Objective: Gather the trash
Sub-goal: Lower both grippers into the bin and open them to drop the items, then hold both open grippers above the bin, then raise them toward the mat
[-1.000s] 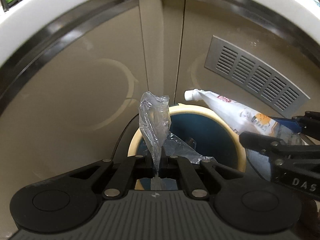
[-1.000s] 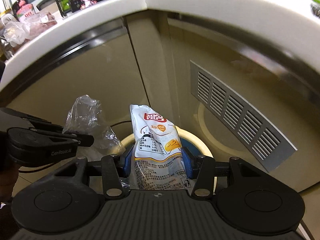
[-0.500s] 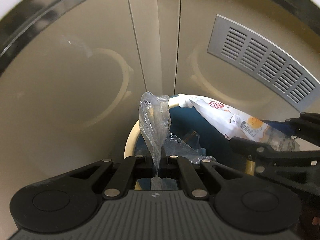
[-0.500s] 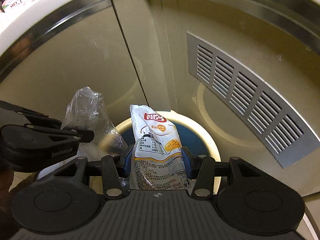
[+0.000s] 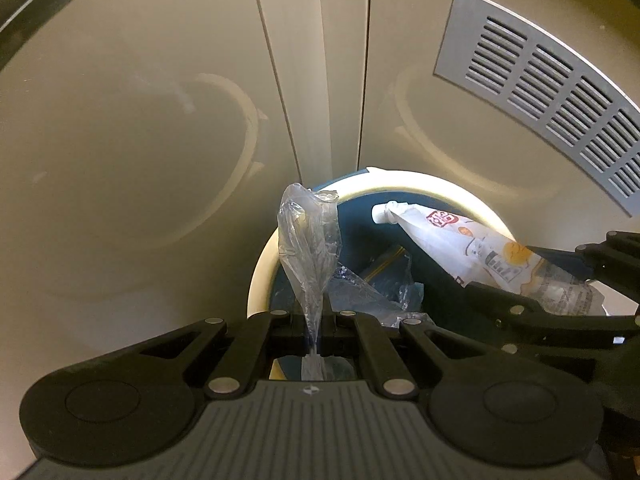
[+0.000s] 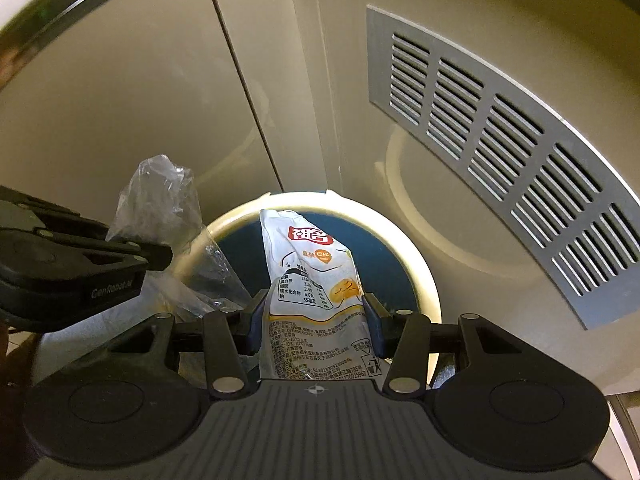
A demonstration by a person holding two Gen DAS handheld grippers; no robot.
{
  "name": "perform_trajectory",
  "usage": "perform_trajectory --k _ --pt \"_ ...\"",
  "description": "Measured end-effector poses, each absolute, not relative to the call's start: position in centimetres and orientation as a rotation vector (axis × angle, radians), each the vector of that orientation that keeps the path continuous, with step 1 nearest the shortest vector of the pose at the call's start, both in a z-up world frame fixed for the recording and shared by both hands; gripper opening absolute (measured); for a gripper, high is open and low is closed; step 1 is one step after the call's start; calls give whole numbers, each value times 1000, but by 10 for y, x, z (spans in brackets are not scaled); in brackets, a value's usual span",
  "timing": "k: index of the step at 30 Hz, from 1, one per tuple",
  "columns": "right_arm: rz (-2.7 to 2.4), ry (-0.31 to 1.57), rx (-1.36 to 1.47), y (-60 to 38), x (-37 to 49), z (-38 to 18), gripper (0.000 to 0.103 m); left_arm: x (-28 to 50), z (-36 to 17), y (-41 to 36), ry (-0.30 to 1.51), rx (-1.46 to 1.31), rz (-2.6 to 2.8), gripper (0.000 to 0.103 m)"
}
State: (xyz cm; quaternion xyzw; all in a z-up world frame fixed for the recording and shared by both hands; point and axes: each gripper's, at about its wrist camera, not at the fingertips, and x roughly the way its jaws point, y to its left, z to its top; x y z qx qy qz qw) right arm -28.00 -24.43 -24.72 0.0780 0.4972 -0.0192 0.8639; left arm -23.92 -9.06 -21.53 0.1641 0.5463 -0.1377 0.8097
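Left gripper (image 5: 314, 320) pinched tight on a clear plastic bag (image 5: 308, 252), which stands up over the near rim of the bin (image 5: 440, 190). Right gripper (image 6: 316, 322) clamped on both sides of a white snack wrapper (image 6: 316, 276), held over the bin's blue inside. More crumpled plastic lies in the bin. Beige cabinet doors (image 6: 120, 120) and a grey vent (image 6: 500, 132) behind.

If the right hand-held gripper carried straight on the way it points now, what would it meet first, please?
Most likely the open mouth of the trash bin: the right hand-held gripper, shut on the snack packet, points down into its blue inside. Depth is unclear, so the far rim is possible.
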Motion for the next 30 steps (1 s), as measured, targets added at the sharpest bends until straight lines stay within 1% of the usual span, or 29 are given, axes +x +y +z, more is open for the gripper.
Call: perform_trajectory --k 7,9,10,11,12,13,14,15,16,17,19,21,23,30 --pt "-58 1072 163 -246 -270 -253 51 -232 -228 -97 1214 368 -285 3" --pt "-68 1079 168 -247 -267 -256 53 -230 -234 -99 1219 374 -291 3" --pt "-69 1085 173 -248 -266 -257 54 -230 -235 -100 1220 377 -294 5" --pt "-79 1083 179 -249 -266 -257 54 -230 -237 -100 1218 380 -299 10" --pt "-91 1075 186 -250 -266 -257 58 -231 -238 -101 1220 383 -310 14" --pt "-96 1069 194 -252 -266 -256 61 -232 -239 -101 1218 383 -321 25" --pt "-97 1064 202 -254 -267 -255 68 -233 -238 -101 1213 387 -328 40" --pt "-102 1058 208 -256 -267 -254 70 -235 -236 -100 1201 395 -316 50" --pt "-115 1052 208 -258 -268 -252 70 -235 -235 -100 1190 405 -298 73" --pt "-125 1046 212 -260 -269 -251 70 -237 -232 -100 1178 412 -276 91" --pt "-140 1032 232 -267 -272 -245 73 -239 -225 -95 1150 392 -279 100" --pt "-147 1010 239 -270 -278 -235 77 -242 -217 -91 1155 373 -301 100" --pt "-141 986 230 -270 -285 -221 78 -246 -208 -88 1164 371 -307 103" --pt "-60 876 232 -268 -324 -160 87 -276 -160 -64 1151 293 -317 103"
